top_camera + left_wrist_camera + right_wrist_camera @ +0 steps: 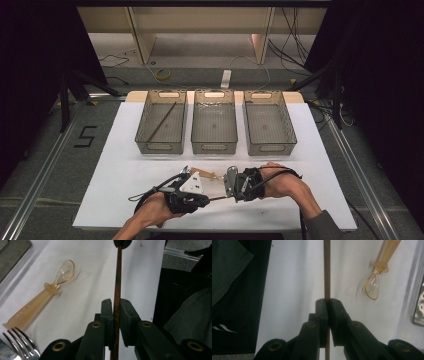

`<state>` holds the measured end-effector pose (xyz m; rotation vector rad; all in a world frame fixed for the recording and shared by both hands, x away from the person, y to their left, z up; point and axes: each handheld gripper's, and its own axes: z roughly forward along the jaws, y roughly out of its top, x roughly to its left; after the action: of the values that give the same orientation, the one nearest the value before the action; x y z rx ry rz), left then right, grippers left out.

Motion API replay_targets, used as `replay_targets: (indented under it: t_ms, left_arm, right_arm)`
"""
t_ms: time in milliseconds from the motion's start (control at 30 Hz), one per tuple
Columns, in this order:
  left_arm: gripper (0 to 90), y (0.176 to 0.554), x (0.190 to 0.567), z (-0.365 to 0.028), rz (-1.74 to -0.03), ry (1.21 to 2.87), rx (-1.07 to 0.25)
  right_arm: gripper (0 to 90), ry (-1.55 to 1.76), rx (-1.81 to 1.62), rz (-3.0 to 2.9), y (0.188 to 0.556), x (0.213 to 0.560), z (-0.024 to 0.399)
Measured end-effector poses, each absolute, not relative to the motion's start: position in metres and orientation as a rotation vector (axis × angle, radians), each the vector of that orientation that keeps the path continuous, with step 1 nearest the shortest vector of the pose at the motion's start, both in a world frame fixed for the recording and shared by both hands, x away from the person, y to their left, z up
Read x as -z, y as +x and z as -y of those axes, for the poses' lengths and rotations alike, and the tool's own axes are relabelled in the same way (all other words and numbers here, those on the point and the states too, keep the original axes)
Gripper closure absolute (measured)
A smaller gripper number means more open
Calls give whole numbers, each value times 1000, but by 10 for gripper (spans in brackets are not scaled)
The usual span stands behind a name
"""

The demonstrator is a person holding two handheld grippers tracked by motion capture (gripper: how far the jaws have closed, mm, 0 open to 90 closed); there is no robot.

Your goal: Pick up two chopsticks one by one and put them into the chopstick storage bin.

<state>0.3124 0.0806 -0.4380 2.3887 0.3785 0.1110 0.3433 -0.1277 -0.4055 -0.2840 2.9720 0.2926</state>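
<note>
Two grippers are clamped on one brown chopstick (218, 198) near the front edge of the white table cover (125, 135), one at each end. The left gripper (114, 308) has its jaws pinched narrow on the stick, and the right gripper (327, 305) is pressed tight on it as well, so the stick is held off the cover between both hands.

Three grey mesh baskets (215, 148) are lined up farther back, well apart from the grippers. A second brown stick (161, 122) is seen lying slantwise in the left basket (141, 131); the other two look bare from above. Nothing is parked between the hands and the baskets except a translucent amber spoon (209, 175) lying on the cover just behind the grippers, partly hidden by them in the high view.

That spoon (42, 296) is shown much better in the left gripper view, clear bowl pointing away, and the tines of a metal fork (21, 341) are caught at the bottom left corner beside its handle. In the right gripper view the spoon (377, 277) is seen off to the right, with a basket edge (419, 307) at the frame border. Grey sleeve fabric (229, 265) is picked up in both gripper views.
</note>
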Motion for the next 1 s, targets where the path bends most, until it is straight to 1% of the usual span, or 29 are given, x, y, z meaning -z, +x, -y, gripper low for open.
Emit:
replay_targets:
  t_ms: [67,200,267,300,333,367,400,433,467,500,533,600,633,733,767,1000]
  left_arm:
    - [834,311,437,-81,-367,2388,-99]
    - [839,311,434,-83,-367,2381,-129]
    - [841,312,433,-86,-392,2371,-142]
    - [841,315,432,-89,-425,2365,-169]
    - [842,315,432,-89,-425,2365,-169]
    - [842,317,431,-93,-454,2351,-177]
    - [842,317,431,-93,-454,2351,-177]
    - [842,318,430,-95,-458,2346,-187]
    - [842,318,429,-96,-471,2338,-199]
    - [842,318,428,-97,-484,2329,-212]
    - [842,319,428,-99,-496,2323,-226]
    - [842,321,427,-102,-533,2304,-248]
    - [842,322,426,-104,-549,2301,-254]
    - [842,324,424,-111,-602,2269,-283]
    - [842,325,424,-113,-619,2257,-292]
    - [842,331,423,-124,-686,2229,-322]
  right_arm:
    - [845,-282,-307,-2970,344,405,129]
    - [820,-230,-346,-2975,346,402,131]
    - [759,-157,-396,-2968,348,399,132]
    - [683,-113,-449,-2951,350,396,135]
    - [683,-113,-449,-2951,350,396,135]
    - [619,-51,-510,-2946,352,390,139]
    - [619,-51,-510,-2946,352,390,139]
    - [539,31,-583,-2916,354,387,142]
    - [539,31,-583,-2916,354,387,142]
    - [491,123,-669,-2876,356,385,144]
    - [491,123,-669,-2876,356,385,144]
    - [458,237,-753,-2831,360,382,148]
    - [437,286,-805,-2805,363,380,150]
    - [419,457,-976,-2702,367,374,160]
    - [400,515,-1064,-2634,368,373,167]
    - [347,643,-1180,-2515,366,376,183]
